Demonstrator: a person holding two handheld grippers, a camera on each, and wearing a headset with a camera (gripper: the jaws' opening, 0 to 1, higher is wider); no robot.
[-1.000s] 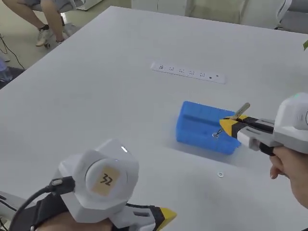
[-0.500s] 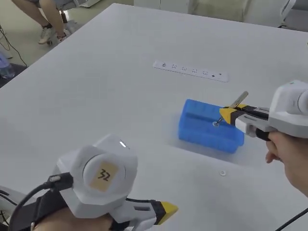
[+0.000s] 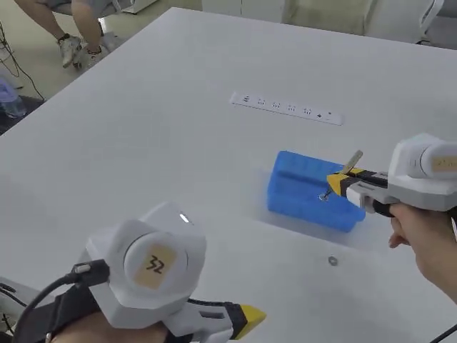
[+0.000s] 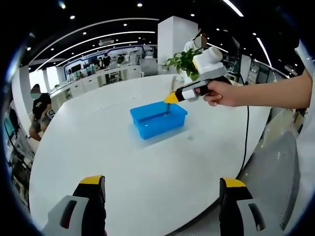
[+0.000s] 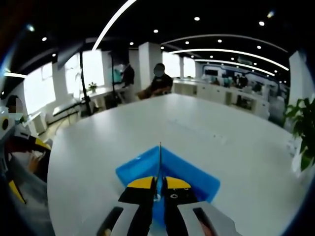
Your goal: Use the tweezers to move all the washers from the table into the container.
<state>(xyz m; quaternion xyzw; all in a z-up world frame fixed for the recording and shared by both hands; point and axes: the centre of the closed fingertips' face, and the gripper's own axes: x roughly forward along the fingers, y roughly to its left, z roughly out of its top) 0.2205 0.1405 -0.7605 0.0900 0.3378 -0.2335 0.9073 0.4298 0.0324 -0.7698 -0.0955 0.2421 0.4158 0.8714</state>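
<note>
My right claw point(image 3: 335, 184) clamps the tweezers point(image 3: 350, 166), tips over the blue container point(image 3: 289, 204); my left claw point(image 4: 161, 182) holds its jaws apart; one washer point(image 3: 333, 261) lies on the table point(image 3: 178, 128) nearby.

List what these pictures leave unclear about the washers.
- Head view: the tweezers tips are too small to show whether they hold anything.
- Head view: the container floor is blurred and partly covered by the right hand-held gripper; contents uncountable.
- Right gripper view: its own jaws cover the container's near part.

Open table point(image 3: 143, 128) all round the container point(image 3: 296, 189) — a power strip point(image 3: 287, 108) lies beyond it, well apart.
</note>
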